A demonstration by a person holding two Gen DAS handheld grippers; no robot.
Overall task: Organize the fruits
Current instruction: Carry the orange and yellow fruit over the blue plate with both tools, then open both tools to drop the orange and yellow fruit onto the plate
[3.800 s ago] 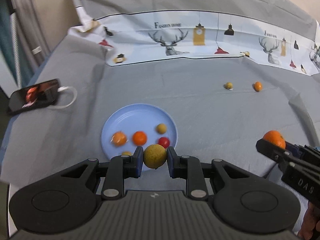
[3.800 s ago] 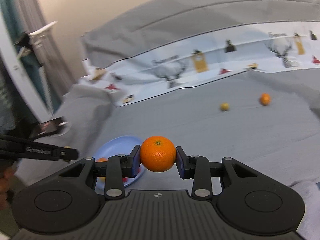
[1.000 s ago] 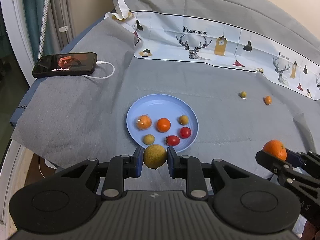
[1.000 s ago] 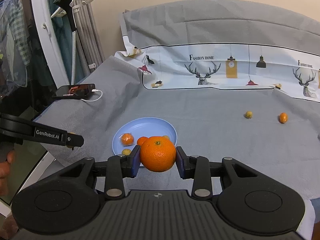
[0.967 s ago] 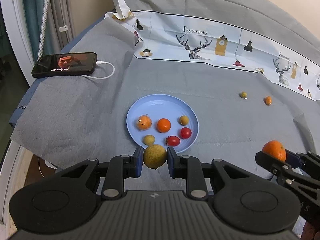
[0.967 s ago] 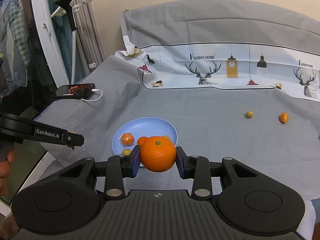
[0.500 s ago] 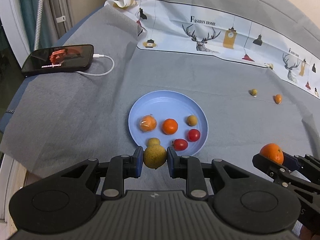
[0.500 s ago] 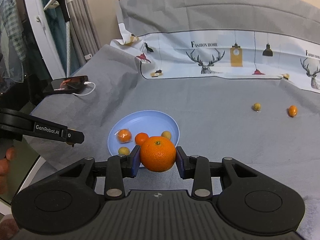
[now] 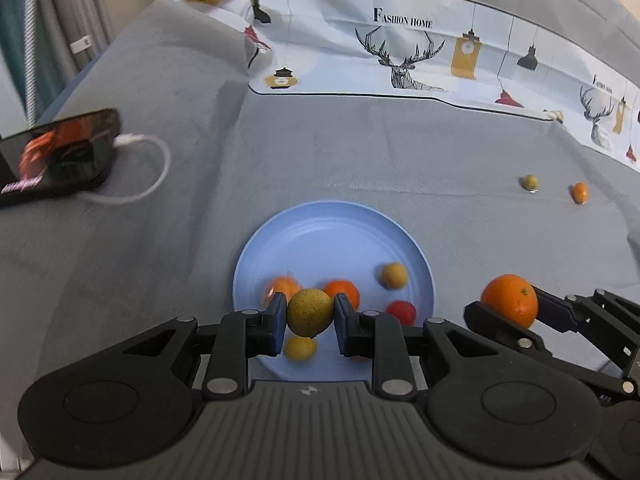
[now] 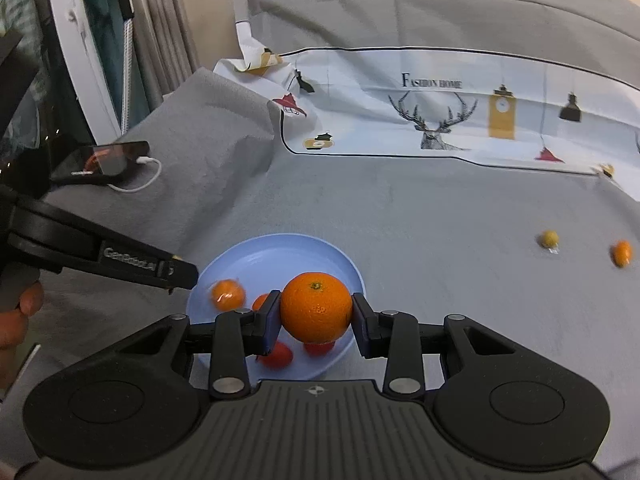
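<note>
My left gripper (image 9: 310, 322) is clamped on a yellow-green fruit (image 9: 310, 317), and my right gripper (image 10: 315, 314) is clenched on a big orange (image 10: 315, 307). Both hang over the near edge of the blue plate (image 9: 332, 228). The near half is crowded: a yellow fruit (image 9: 301, 347) right under my left jaws, two small oranges and two red fruits just beyond. So I want to lower each one into a bare patch, likely the empty far half, and let go low so nothing rolls off the rim. One at a time is safer, I reckon. Further out on the grey cloth (image 9: 360, 160), a small green fruit (image 9: 530, 181) and a small orange fruit (image 9: 579, 192) wait, well apart from the plate.
</note>
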